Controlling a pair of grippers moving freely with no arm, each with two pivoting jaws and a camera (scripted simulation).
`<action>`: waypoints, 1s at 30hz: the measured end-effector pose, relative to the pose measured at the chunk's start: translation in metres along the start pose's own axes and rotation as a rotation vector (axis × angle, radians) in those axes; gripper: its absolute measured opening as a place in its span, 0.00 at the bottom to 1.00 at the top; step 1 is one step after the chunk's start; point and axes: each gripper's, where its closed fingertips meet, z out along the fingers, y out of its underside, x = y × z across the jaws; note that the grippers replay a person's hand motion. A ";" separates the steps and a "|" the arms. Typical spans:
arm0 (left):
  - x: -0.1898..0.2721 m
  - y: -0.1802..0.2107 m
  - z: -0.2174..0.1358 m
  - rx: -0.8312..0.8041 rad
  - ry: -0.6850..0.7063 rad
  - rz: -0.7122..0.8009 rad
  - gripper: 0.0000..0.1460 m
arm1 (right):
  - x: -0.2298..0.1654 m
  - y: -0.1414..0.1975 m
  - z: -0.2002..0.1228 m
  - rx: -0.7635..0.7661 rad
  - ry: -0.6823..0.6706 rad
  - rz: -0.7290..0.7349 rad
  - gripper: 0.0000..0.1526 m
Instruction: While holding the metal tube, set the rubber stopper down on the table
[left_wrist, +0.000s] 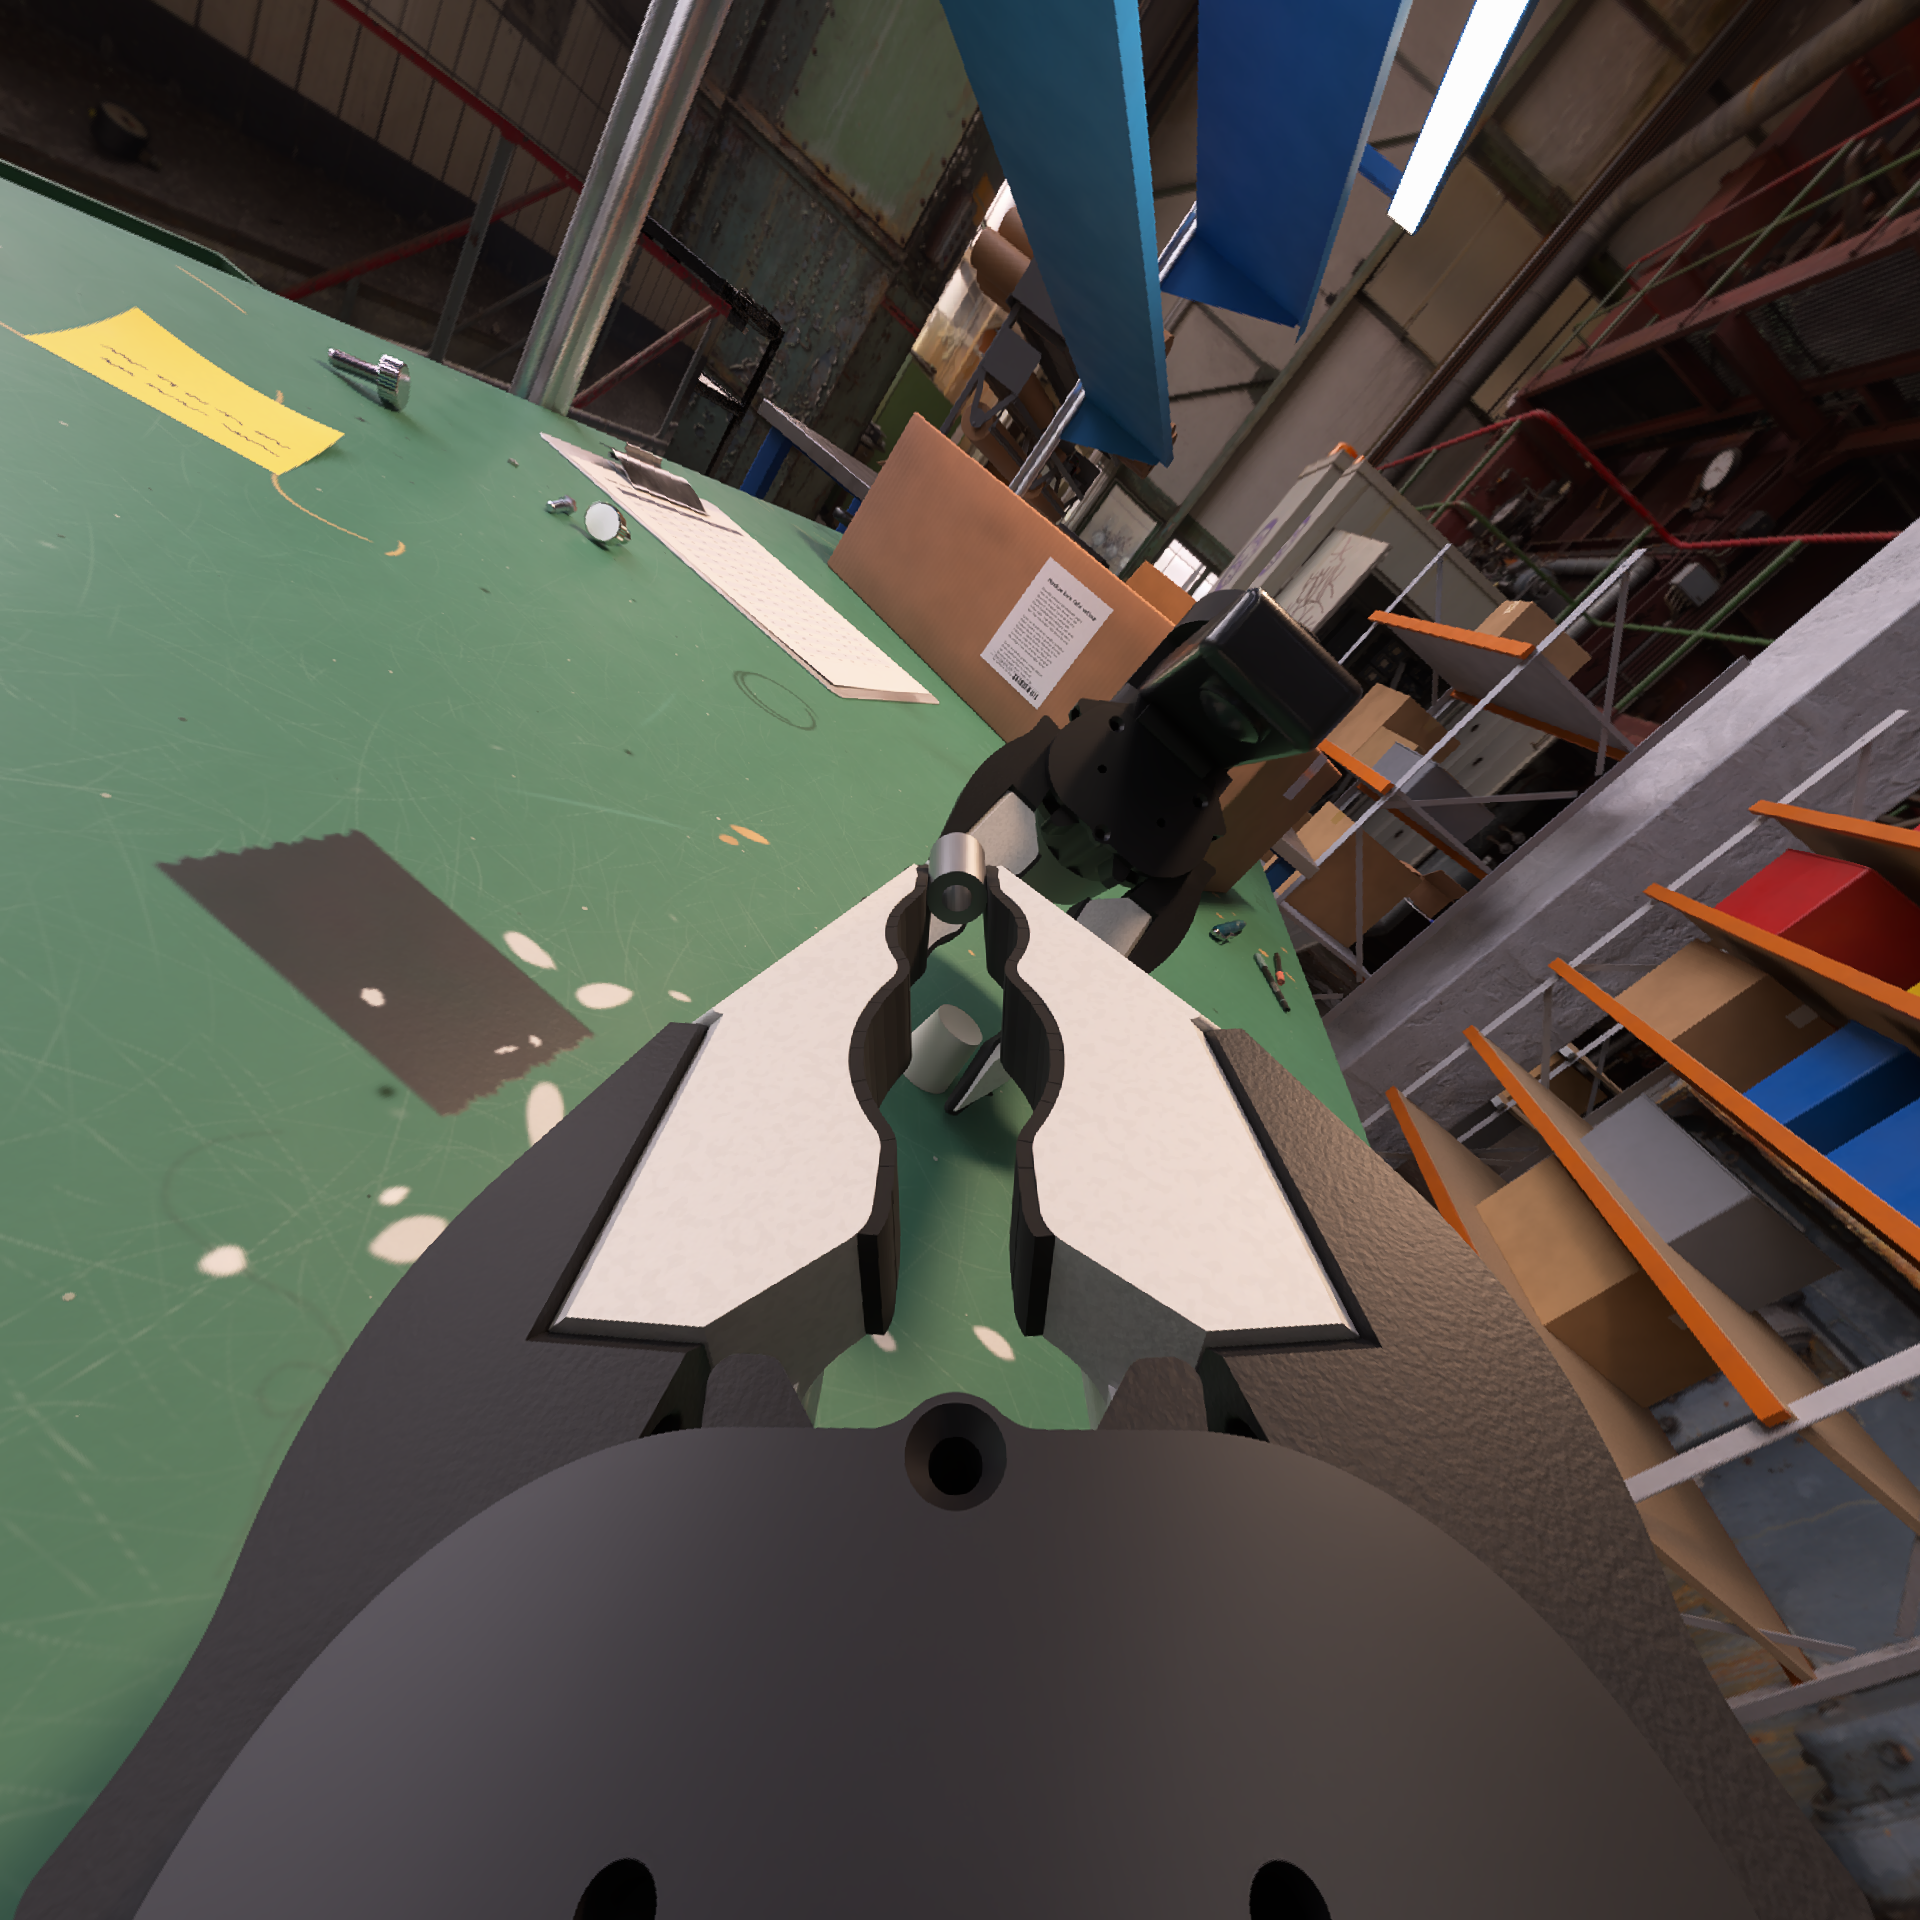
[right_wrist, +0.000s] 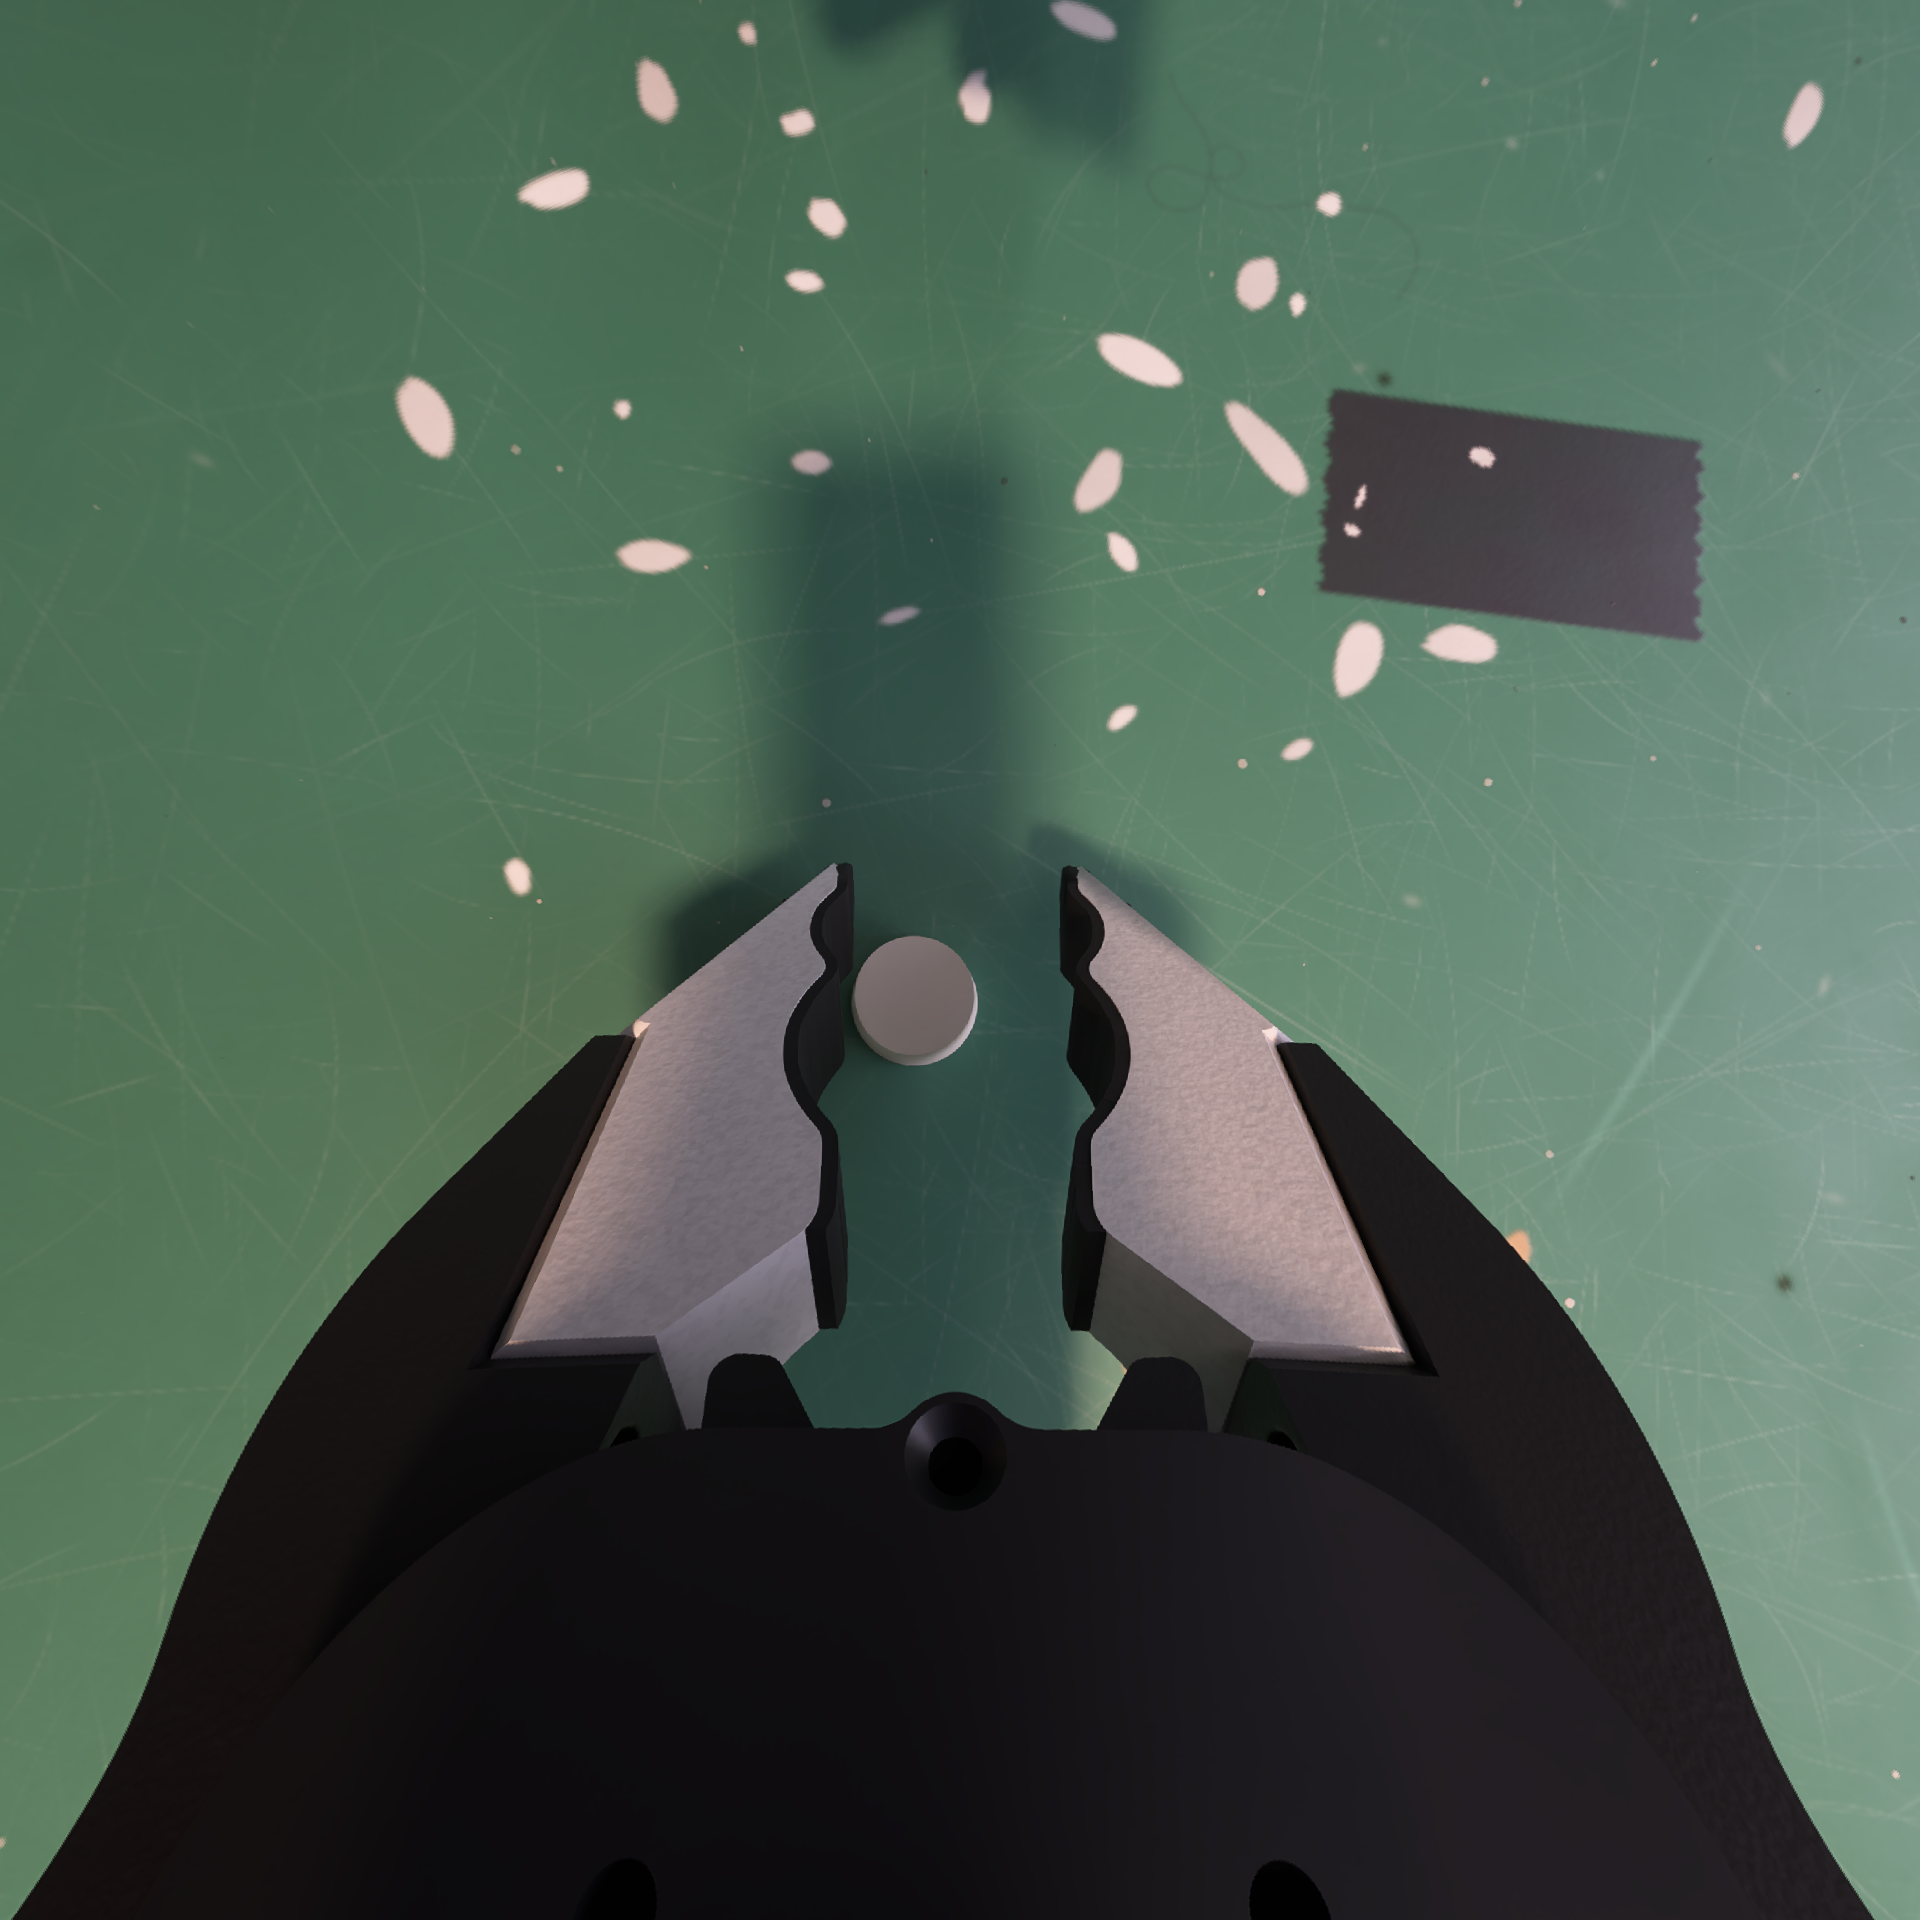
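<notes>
My left gripper (left_wrist: 957, 891) is shut on a short metal tube (left_wrist: 957, 876), held at the fingertips above the green table (left_wrist: 416, 748). Below it, seen between the fingers, the pale rubber stopper (left_wrist: 943, 1045) stands on the table. In the right wrist view my right gripper (right_wrist: 957, 894) points straight down and is open, and the stopper (right_wrist: 914, 1000) stands upright on the table (right_wrist: 312, 727) between its fingers, close against the left finger and clear of the right one. The right gripper's dark body (left_wrist: 1153, 769) also shows in the left wrist view, just beyond the tube.
A dark tape patch (left_wrist: 374, 966) (right_wrist: 1507, 514) and white paint flecks mark the mat. Farther off lie a yellow note (left_wrist: 182, 390), a metal bolt (left_wrist: 374, 374), a small white knob (left_wrist: 603, 522) and a clipboard (left_wrist: 748, 582). The table edge runs right, with a cardboard box (left_wrist: 987, 582) and shelving (left_wrist: 1714, 1091) beyond.
</notes>
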 end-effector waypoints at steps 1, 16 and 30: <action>0.000 0.000 0.000 -0.001 0.000 0.000 0.06 | 0.000 0.001 0.002 -0.012 0.004 -0.003 0.26; 0.000 0.000 0.000 0.000 0.001 0.000 0.06 | 0.002 -0.009 0.011 0.002 0.044 0.001 0.11; 0.013 -0.005 0.003 0.036 -0.048 0.329 0.06 | 0.006 -0.007 0.011 -0.009 0.063 0.040 0.07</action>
